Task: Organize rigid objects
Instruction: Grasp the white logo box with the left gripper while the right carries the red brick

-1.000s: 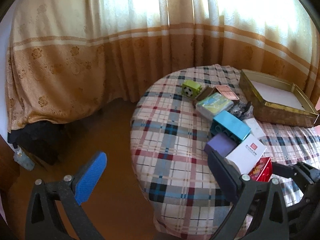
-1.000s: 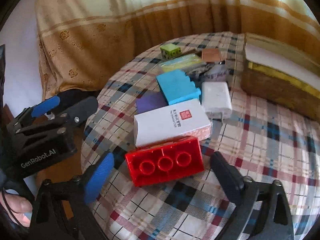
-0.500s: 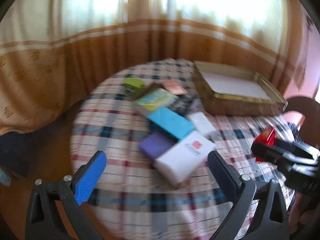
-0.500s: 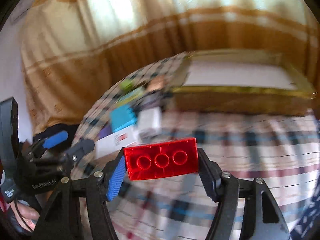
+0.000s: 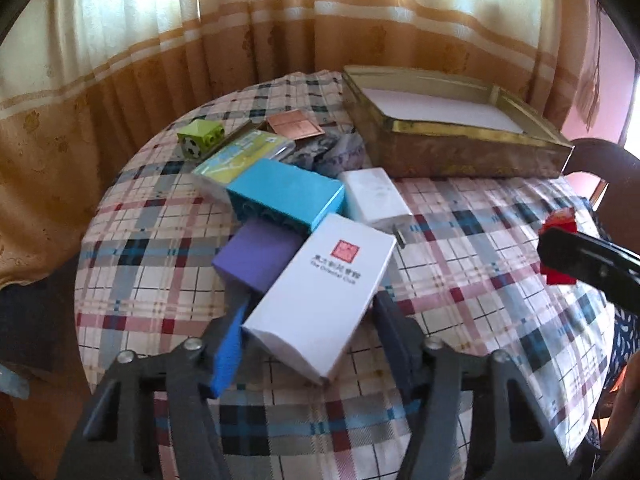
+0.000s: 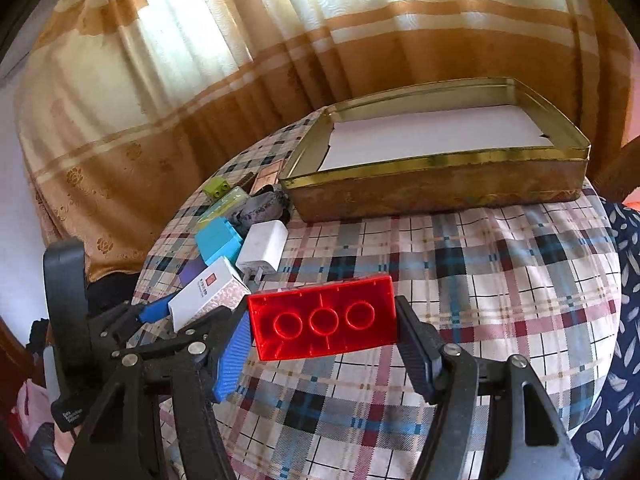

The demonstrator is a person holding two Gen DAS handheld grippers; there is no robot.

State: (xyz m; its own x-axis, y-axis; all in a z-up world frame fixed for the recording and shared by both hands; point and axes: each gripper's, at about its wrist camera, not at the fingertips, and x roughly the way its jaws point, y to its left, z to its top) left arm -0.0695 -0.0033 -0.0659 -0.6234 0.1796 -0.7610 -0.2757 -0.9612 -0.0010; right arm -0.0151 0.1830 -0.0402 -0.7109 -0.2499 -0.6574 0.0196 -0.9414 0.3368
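Note:
My left gripper (image 5: 310, 308) straddles the near end of a white box (image 5: 320, 280) with a red seal, which lies on the plaid table (image 5: 460, 280). Its jaws are closing and the pads sit against the box's sides. In the right wrist view the same left gripper (image 6: 180, 312) holds that white box (image 6: 208, 292) at the left. My right gripper (image 6: 322, 324) is shut on a red brick (image 6: 320, 320), held by its ends above the cloth. The red brick (image 5: 560, 216) also shows at the right edge of the left wrist view. A gold tin tray (image 6: 436, 188) lined with white paper stands behind it.
Behind the white box lie a purple block (image 5: 256, 258), a teal brick (image 5: 286, 194), a white charger (image 5: 374, 196), a yellow-green pack (image 5: 244, 156), a green brick (image 5: 198, 136) and a copper card (image 5: 294, 124). Curtains hang behind the round table. A person's patterned clothing (image 6: 624, 360) is at the right.
My left gripper swung from the table's left edge over to the white box and its jaws narrowed around it. My right gripper shut on the red brick and lifted it off the cloth toward the tin.

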